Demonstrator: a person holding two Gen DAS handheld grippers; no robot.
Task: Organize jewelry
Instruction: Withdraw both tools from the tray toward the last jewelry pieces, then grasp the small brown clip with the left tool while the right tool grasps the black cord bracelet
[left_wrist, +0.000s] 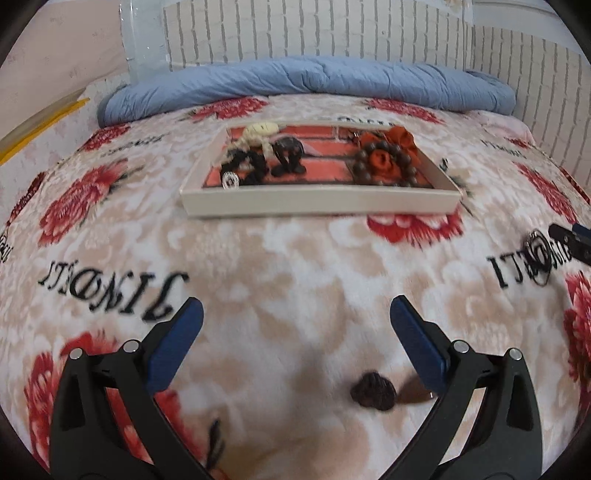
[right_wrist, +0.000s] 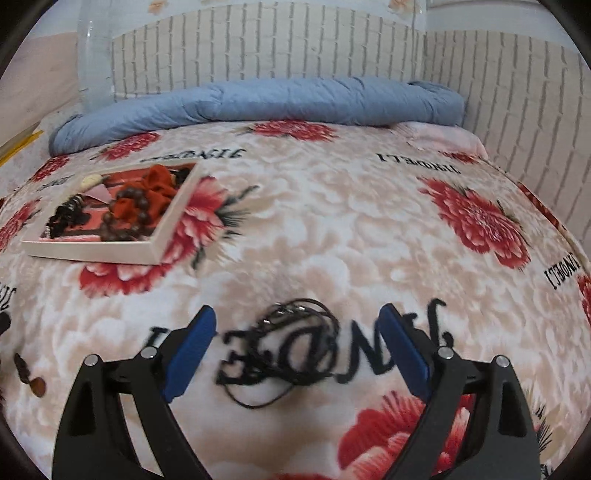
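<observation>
A shallow white tray (left_wrist: 317, 201) on the floral blanket holds several pieces: black items, a cream piece, a brown bead bracelet (left_wrist: 384, 162) and orange fabric flowers. It also shows at the left in the right wrist view (right_wrist: 92, 254). My left gripper (left_wrist: 295, 314) is open and empty, with a dark brown carved piece (left_wrist: 373, 391) lying low between its fingers, near the right one. My right gripper (right_wrist: 297, 325) is open over a tangled black cord necklace (right_wrist: 295, 339) that lies on the blanket between its fingers. The necklace also shows far right in the left wrist view (left_wrist: 539, 254).
A rolled blue quilt (left_wrist: 306, 85) lies along the far edge of the bed below a brick-pattern wall. The right gripper's tip (left_wrist: 570, 242) shows at the right edge of the left wrist view. The brown piece shows at the left in the right wrist view (right_wrist: 29, 376).
</observation>
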